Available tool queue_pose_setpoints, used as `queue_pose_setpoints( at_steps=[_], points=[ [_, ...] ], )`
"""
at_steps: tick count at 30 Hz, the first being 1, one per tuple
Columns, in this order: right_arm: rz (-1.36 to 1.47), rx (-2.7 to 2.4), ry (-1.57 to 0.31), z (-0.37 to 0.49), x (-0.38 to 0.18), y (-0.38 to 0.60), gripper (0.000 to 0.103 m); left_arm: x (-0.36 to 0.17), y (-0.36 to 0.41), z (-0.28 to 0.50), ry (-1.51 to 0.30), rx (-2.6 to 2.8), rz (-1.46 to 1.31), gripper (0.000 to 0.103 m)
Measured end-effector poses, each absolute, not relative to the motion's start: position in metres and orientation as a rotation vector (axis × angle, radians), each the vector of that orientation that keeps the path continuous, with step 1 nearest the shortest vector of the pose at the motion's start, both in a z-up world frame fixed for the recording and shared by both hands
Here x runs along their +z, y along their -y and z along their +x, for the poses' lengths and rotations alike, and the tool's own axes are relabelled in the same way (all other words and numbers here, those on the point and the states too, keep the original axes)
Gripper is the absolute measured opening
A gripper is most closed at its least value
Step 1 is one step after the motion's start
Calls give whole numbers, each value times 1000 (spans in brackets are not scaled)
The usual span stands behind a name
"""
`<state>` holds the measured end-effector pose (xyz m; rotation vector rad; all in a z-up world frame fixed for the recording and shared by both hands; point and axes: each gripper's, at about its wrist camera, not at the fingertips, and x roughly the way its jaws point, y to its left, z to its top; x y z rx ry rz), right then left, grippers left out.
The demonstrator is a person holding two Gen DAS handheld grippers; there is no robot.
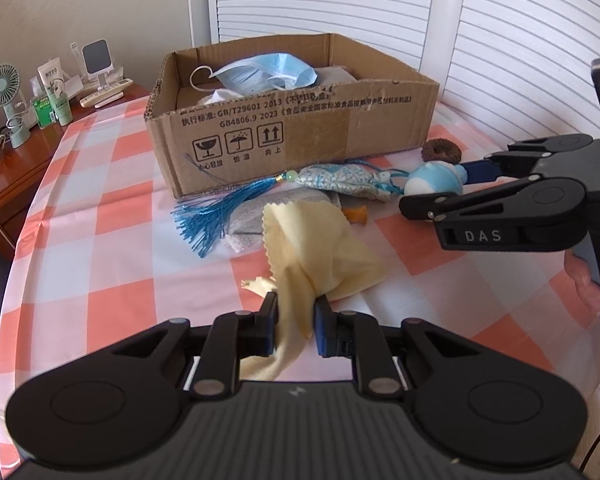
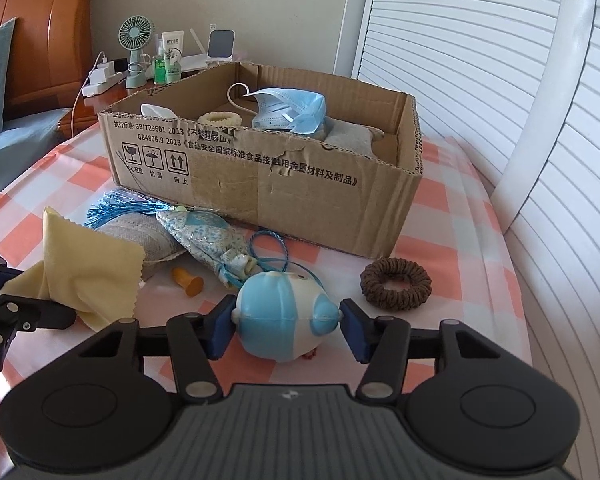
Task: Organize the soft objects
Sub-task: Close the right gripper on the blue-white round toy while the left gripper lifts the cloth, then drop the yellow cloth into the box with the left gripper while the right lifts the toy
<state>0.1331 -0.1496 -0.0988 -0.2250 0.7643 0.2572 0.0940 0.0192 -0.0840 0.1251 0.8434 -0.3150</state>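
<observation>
My left gripper is shut on a pale yellow cloth, which drapes from the jaws onto the checked tablecloth; it also shows in the right wrist view. My right gripper is closed on a blue and white soft toy, pads touching both its sides; in the left wrist view the toy sits at that gripper's tips. The cardboard box stands behind, holding a blue face mask, a cream scrunchie and grey cloth.
In front of the box lie a blue patterned sachet with a blue tassel, a grey pouch, an orange item and a brown scrunchie. A fan and bottles stand on the nightstand. White shutters border the right.
</observation>
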Motion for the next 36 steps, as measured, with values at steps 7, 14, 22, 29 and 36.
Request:
queue_pose_setpoints(
  at_steps=[7,14,22,29,36],
  points=[
    [-239,273,-755,119,-83,155,59,-71,-22,89,-816,-346,150,15],
    [-251,291,-723,101,-59,167,59,-44,-24,83,-798,-397,178,14],
    [-262,311,-676,89,-34,175,59,3,-13,109,-701,-432,225,14],
    [-211,345,-682,90,-21,186,59,35,18,164,-621,-460,286,14],
    [-214,335,-674,93,-17,193,59,32,49,219,-632,-463,300,15]
  ],
)
